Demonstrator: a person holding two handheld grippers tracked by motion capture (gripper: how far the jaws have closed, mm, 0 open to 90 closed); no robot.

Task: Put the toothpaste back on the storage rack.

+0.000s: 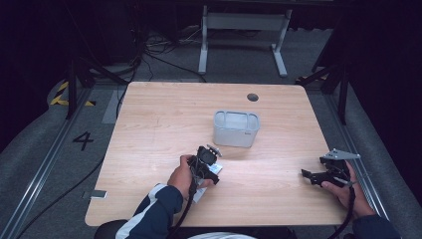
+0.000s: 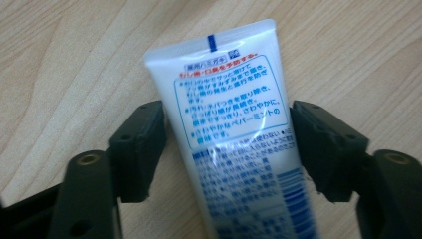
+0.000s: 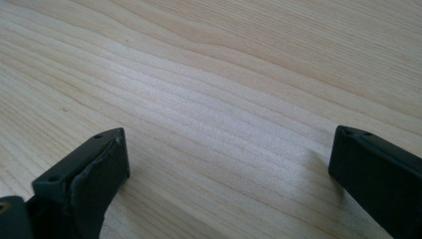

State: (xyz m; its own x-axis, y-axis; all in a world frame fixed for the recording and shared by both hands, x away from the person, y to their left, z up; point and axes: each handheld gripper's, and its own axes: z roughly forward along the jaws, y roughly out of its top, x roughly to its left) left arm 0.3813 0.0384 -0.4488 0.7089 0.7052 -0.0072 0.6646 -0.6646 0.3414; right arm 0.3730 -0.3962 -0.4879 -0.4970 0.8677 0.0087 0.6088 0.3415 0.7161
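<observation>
High view – pale wood table (image 1: 164, 114) over grey floor, grey bin (image 1: 236, 128) just beyond the left gripper (image 1: 213, 158), right gripper (image 1: 311, 175) well apart. Left gripper view – white tube (image 2: 229, 114) lies between the jaws, both pads against its sides, grasped. Right gripper view – right gripper (image 3: 226, 164) jaws wide, released over bare wood.

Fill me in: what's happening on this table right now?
A person holds a gripper in each hand over a wooden table. The left gripper straddles a white tube lying flat on the table; whether the pads already press on it is unclear. The right gripper rests open near the table's right edge, with nothing between its jaws. A grey bin stands mid-table, beyond the tube.
</observation>
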